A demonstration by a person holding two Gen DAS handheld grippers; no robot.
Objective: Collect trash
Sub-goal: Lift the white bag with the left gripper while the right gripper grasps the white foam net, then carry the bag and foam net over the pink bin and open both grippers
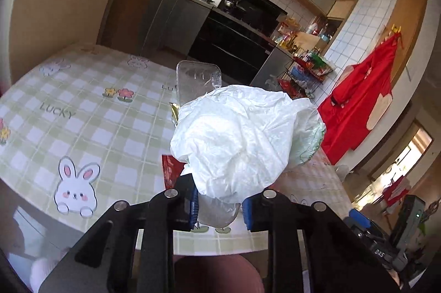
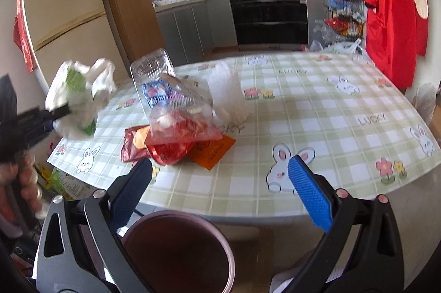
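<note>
Nearest to the right wrist camera stands a dark round bin (image 2: pixel 176 251), just under the near edge of the table (image 2: pixel 317 105), between the two blue fingers of the right gripper (image 2: pixel 220 182). I think it is placed there so that trash can be dropped straight from the table edge into it.

Going from the left: the left gripper (image 1: pixel 219 210) has its pads clenched on the lower part of a crumpled white plastic bag (image 1: pixel 242 138). The bag is lifted off the table, above the near left corner, and it looks blurred in the right wrist view, so it seems to be in motion. A person's hand (image 2: pixel 24 182) holds that gripper. The bag is pinched low, probably because the loose plastic gathers there and gives a firm hold.

Next, toward the middle of the near part of the table, lies the remaining pile: a clear plastic container (image 2: pixel 162 83) that is tilted over a red wrapper (image 2: pixel 165 149), with an orange packet (image 2: pixel 212 152) under its right side. Just beside it, farther from the near edge, stand white translucent cups (image 2: pixel 228 94). These are not yet collected.

On the right, the right gripper hangs over the near edge with its fingers released and wide apart; nothing is between them. It points at the pile, and I judge it is ready to take the next piece.
</note>
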